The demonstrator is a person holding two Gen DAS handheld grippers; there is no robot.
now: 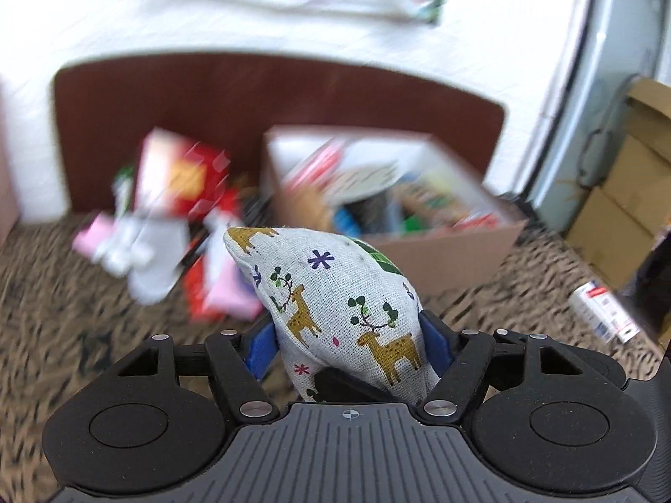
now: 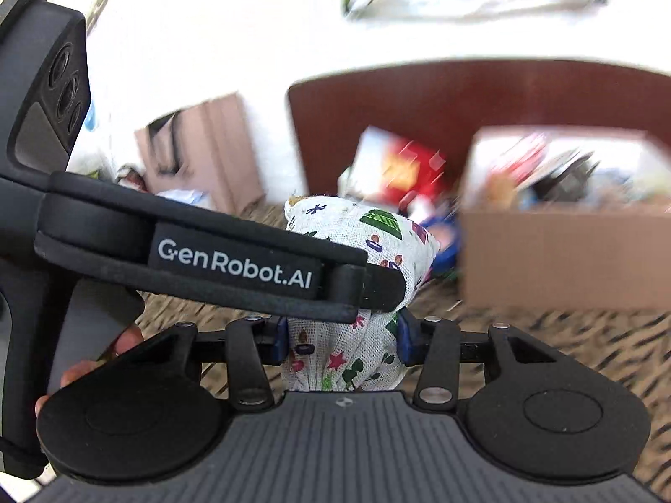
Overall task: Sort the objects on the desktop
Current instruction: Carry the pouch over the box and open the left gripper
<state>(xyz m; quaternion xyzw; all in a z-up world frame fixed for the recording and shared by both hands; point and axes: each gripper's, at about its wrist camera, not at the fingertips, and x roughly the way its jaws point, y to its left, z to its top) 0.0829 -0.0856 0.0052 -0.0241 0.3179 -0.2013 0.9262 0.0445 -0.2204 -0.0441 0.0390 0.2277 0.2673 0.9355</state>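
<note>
My left gripper point(image 1: 348, 335) is shut on a grey cloth bean bag with a deer print point(image 1: 335, 293), which bulges up between the blue pads. In the right wrist view my right gripper point(image 2: 342, 339) is shut on a second cloth bag printed with stars and small shapes point(image 2: 335, 360). The left gripper's black body point(image 2: 235, 264) crosses that view from the left, just above the right fingers. Its deer-print bag point(image 2: 360, 226) shows over it, close above the right one. Both bags hang above a brown speckled surface point(image 1: 63, 335).
An open cardboard box point(image 1: 440, 251) full of mixed items stands ahead at right. Left of it lies a blurred pile with a red and white box point(image 1: 180, 176). Behind is a dark brown board point(image 1: 251, 96). A small white packet point(image 1: 604, 310) lies far right. A hand point(image 2: 126, 343) holds the left gripper.
</note>
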